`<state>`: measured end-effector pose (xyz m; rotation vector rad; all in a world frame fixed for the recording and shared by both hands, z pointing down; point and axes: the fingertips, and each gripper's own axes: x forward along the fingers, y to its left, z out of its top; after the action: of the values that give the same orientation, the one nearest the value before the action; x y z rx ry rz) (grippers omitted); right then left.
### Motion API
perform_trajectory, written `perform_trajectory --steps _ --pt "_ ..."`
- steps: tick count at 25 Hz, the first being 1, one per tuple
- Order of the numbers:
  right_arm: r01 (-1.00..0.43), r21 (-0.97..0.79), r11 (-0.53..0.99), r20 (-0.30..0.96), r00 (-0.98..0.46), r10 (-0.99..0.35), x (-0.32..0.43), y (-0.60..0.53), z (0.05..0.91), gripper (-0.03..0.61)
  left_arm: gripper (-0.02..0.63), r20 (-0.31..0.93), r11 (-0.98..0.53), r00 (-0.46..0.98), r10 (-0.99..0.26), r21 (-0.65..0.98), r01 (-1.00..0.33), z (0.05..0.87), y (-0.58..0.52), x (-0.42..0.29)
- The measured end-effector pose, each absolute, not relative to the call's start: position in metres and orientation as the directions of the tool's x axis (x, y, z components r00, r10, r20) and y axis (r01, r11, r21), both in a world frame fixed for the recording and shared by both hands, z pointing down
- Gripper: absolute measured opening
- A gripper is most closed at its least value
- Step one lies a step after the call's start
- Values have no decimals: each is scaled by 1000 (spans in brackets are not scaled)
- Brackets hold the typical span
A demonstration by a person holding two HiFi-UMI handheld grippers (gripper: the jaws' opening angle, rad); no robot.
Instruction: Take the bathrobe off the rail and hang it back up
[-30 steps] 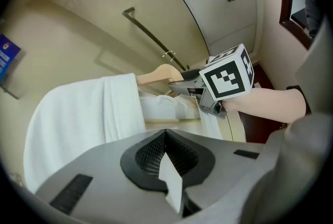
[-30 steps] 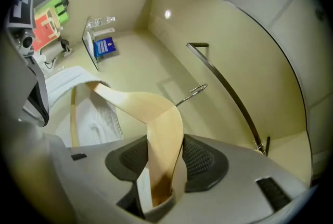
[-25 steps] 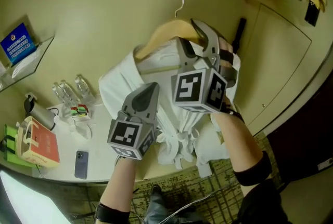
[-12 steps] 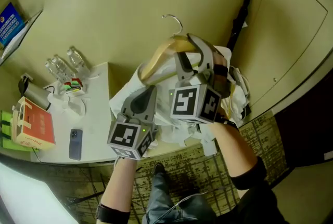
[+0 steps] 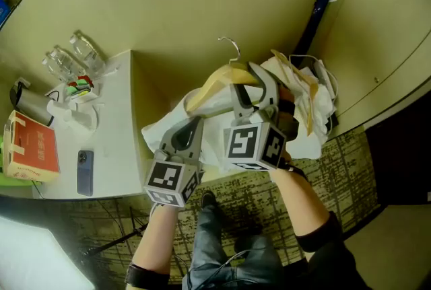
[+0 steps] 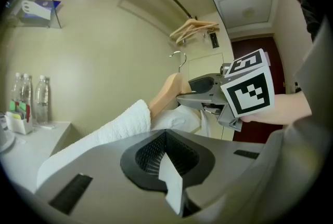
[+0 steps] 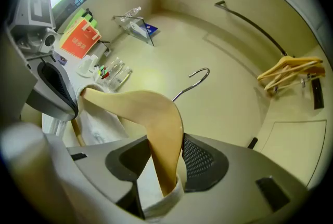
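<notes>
Left gripper (image 6: 165,140): jaws closed, pinching thin fold of robe (image 6: 112,132); rest of robe drapes ahead, to its left. Right gripper (image 7: 166,161): jaws clamped on wooden hanger (image 7: 156,114) arm, white collar caught beneath. Hook (image 7: 195,80) rises just ahead. Rail (image 7: 250,23) well above, beyond right gripper. Grippers side by side.

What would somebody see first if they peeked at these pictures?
First, the white terry bathrobe draped on a pale wooden hanger, right in the middle of the head view. The right gripper clamps the hanger's arm, and the left gripper pinches a thin fold of the robe. Off to the left, a white counter holds a red box and a dark phone.
</notes>
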<state>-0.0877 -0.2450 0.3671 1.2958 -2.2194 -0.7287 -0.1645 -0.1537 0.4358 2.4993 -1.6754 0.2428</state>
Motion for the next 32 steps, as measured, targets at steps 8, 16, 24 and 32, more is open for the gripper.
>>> perform_trajectory --steps 8,16,24,32 --pt "-683 541 491 321 -372 -871 -80 -252 552 204 1 367 -424 405 -837 33 -905 599 -160 -163" --pt "-797 418 436 475 -217 -853 -36 -267 711 204 1 468 -455 438 -768 83 -887 728 -186 -153" --pt "-868 367 335 562 -80 -823 9 -311 813 205 1 487 -511 494 -720 109 -853 790 -206 -123" --pt "-853 428 299 608 27 -793 32 -341 872 206 1 494 -509 503 -709 134 -850 820 -216 -128"
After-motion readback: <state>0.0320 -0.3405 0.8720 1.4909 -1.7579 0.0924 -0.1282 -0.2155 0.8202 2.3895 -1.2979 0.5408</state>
